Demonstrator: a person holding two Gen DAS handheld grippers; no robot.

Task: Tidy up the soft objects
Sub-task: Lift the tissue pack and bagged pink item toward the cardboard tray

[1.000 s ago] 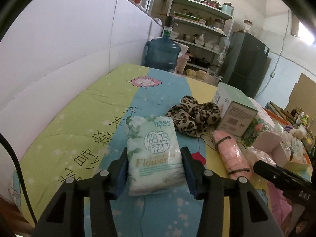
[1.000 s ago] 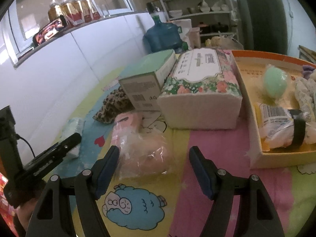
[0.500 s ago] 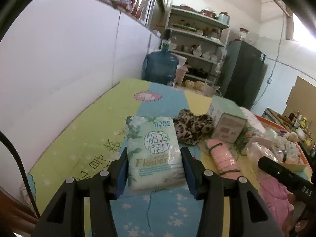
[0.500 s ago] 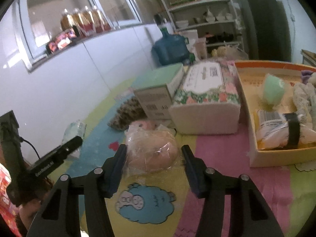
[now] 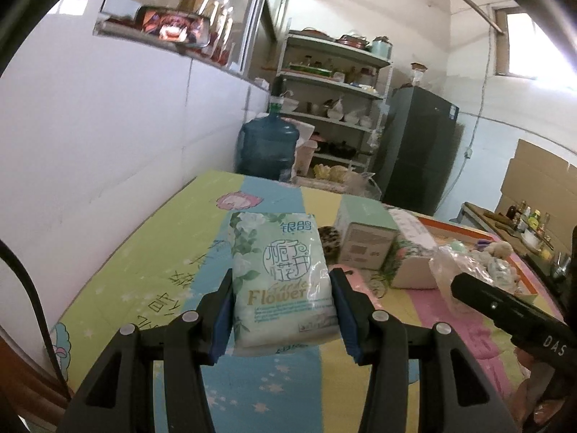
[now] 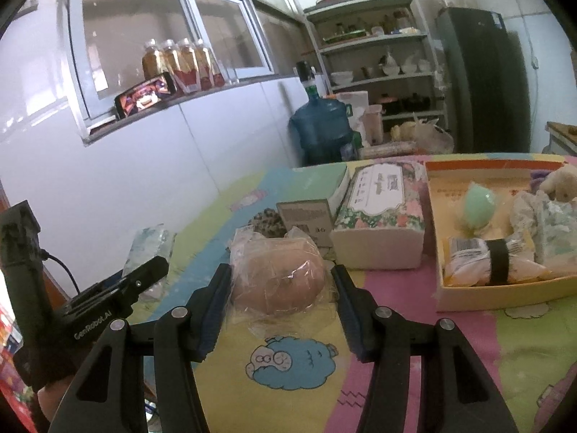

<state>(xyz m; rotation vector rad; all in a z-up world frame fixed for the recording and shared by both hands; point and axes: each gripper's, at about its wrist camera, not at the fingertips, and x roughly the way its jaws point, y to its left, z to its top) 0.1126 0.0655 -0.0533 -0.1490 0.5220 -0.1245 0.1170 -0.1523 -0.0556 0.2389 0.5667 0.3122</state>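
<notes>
now both pinching: left gripper [image 5: 281,305] clamped on green tissue pack [image 5: 283,281], held above the patterned tablecloth [image 5: 144,252]; right gripper [image 6: 281,305] squeezing bagged pink soft lump [image 6: 277,276], also clear of the cloth, near the floral tissue box [image 6: 378,223] and cardboard tray [image 6: 505,292].

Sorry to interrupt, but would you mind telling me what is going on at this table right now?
A person is sorting soft items using two hand-held grippers. The left hand-held gripper is clamped on a green tissue pack, held above the patterned table cover. The right hand-held gripper has just been closing on a pink item in a clear bag, which now sits squeezed between its pads. To the right, an open cardboard box already holds several soft things.
</notes>
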